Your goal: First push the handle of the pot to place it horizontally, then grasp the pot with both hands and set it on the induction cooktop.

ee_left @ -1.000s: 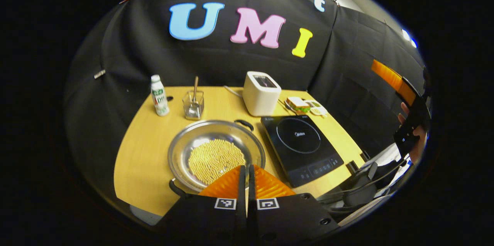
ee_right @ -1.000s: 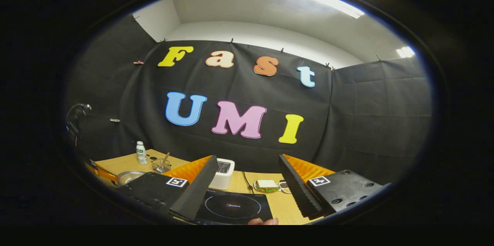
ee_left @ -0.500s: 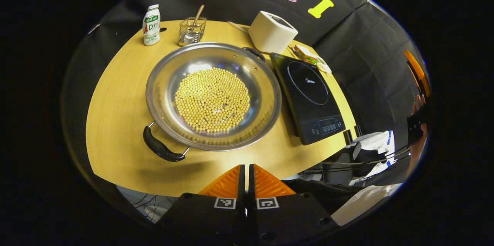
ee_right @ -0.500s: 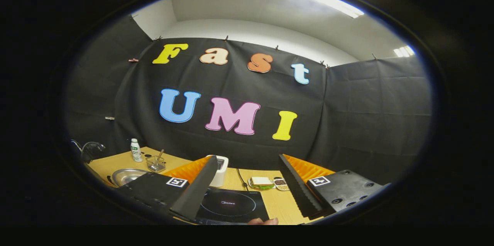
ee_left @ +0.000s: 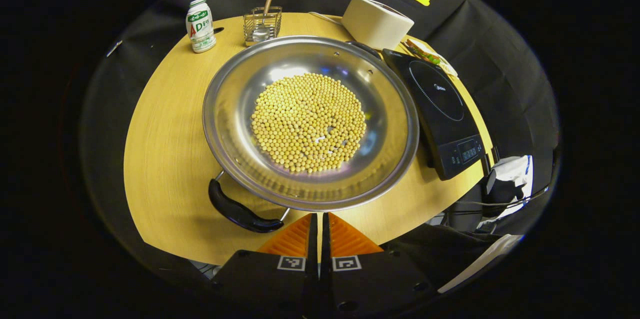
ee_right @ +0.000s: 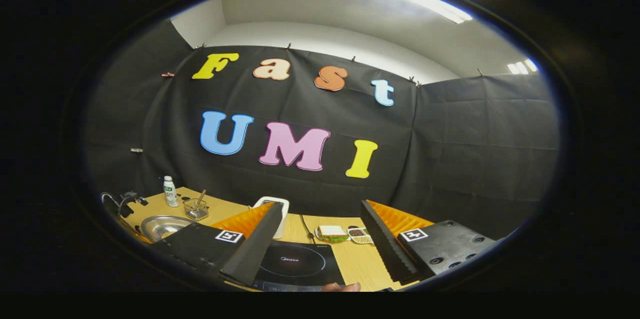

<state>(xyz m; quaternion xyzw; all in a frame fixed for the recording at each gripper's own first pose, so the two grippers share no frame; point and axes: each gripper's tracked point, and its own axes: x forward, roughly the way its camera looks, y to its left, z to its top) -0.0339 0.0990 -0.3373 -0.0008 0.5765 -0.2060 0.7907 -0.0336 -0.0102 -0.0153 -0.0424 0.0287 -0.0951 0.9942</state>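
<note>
- Left gripper [ee_left: 318, 221]: fingers pressed together, pointing downward.
- Right gripper [ee_right: 320, 239]: fingers spread wide, held level; perhaps a fingertip [ee_right: 341, 287] at the bottom edge.

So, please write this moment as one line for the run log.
left gripper: shut, near pot handle | right gripper: open, above cooktop | pot: on table, beside cooktop

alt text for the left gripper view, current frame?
A wide steel pot holding a layer of yellow beans sits on a wooden table, its near black handle pointing down-left, just ahead of the left tool, whose fingers are shut on nothing. A black induction cooktop lies beside the pot on the right; a bottle, wire basket and white toaster stand behind.
</note>
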